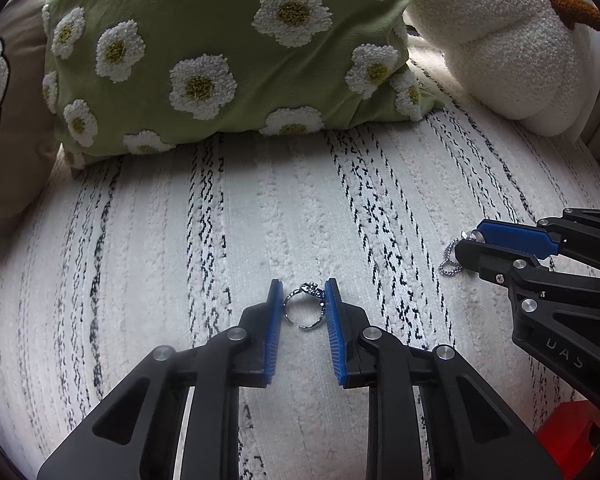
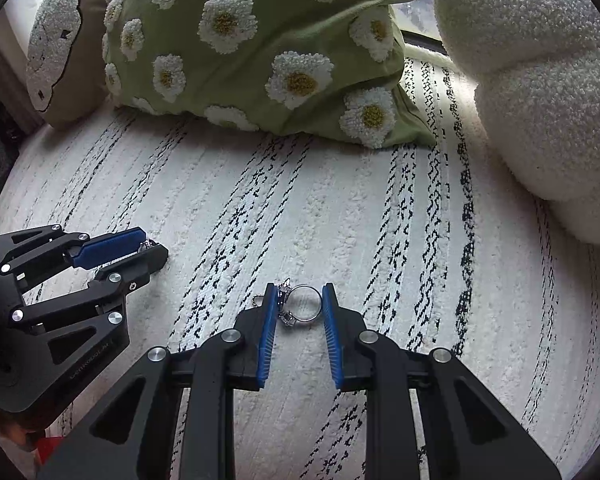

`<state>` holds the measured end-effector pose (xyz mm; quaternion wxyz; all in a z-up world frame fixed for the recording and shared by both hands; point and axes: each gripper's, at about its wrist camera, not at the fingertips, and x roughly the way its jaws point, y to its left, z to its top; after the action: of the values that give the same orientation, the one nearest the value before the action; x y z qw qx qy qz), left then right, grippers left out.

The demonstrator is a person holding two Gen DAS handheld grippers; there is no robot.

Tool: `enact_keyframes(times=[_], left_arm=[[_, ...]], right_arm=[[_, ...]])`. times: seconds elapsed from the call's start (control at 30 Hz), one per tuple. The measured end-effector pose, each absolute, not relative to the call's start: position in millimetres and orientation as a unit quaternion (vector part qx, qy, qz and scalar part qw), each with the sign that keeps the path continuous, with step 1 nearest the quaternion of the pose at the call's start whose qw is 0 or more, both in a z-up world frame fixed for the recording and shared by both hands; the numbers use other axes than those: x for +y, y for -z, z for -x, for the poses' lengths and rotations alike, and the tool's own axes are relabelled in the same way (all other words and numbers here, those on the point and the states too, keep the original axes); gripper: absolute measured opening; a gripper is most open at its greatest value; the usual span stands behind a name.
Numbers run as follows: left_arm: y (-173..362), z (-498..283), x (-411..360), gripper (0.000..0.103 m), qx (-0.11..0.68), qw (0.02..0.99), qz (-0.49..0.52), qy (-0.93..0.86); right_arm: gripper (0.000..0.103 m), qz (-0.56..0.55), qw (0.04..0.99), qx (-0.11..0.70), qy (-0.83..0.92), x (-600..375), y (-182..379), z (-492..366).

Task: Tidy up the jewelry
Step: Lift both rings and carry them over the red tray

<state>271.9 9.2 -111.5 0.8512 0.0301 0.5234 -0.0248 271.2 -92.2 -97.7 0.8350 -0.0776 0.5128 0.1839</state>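
A dark silver open ring [image 1: 303, 307] with a small ornament lies between the blue pads of my left gripper [image 1: 303, 300], touching both; the jaws are closed onto it. In the right wrist view my right gripper [image 2: 300, 304] is closed onto a shiny silver ring [image 2: 306, 302] with a small charm and a bead chain [image 2: 257, 301] at its left pad. The right gripper also shows in the left wrist view [image 1: 474, 240], with the bead chain [image 1: 450, 260] hanging from its tip. The left gripper shows in the right wrist view [image 2: 150, 246].
Everything rests on a white cover with black dashed stripes [image 1: 260, 220]. A green daisy pillow [image 1: 220, 60] and a white fluffy cushion [image 1: 500, 40] stand behind. A beige pillow [image 1: 8, 120] is at the far left. A red object [image 1: 568, 428] sits at the lower right.
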Motion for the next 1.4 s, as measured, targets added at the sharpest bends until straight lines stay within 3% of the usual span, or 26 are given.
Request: enact_keyframes(times=[0.43, 0.7, 1.1, 1.4], left_arm=[[99.9, -266.4, 16.5, 0.02, 0.524, 0.851, -0.018, 0.028], [64.8, -241.1, 23.3, 0.02, 0.509, 0.86, -0.009, 0.031], [5.9, -123.3, 3.8, 0.02, 0.461, 0.886, -0.023, 0.042], [12.2, -46.6, -17.4, 0.02, 0.445, 0.894, -0.032, 0.041]], right_arm=[[0.022, 0.075, 0.841, 0.502, -0.188, -94.7, 85.1, -263.9], [0.022, 0.064, 0.85, 0.487, -0.189, -108.0, 57.7, -247.0], [0.022, 0.097, 0.87, 0.427, -0.226, -133.6, -6.8, -134.4], [0.022, 0.117, 0.86, 0.428, -0.251, -146.8, 16.3, -51.6]])
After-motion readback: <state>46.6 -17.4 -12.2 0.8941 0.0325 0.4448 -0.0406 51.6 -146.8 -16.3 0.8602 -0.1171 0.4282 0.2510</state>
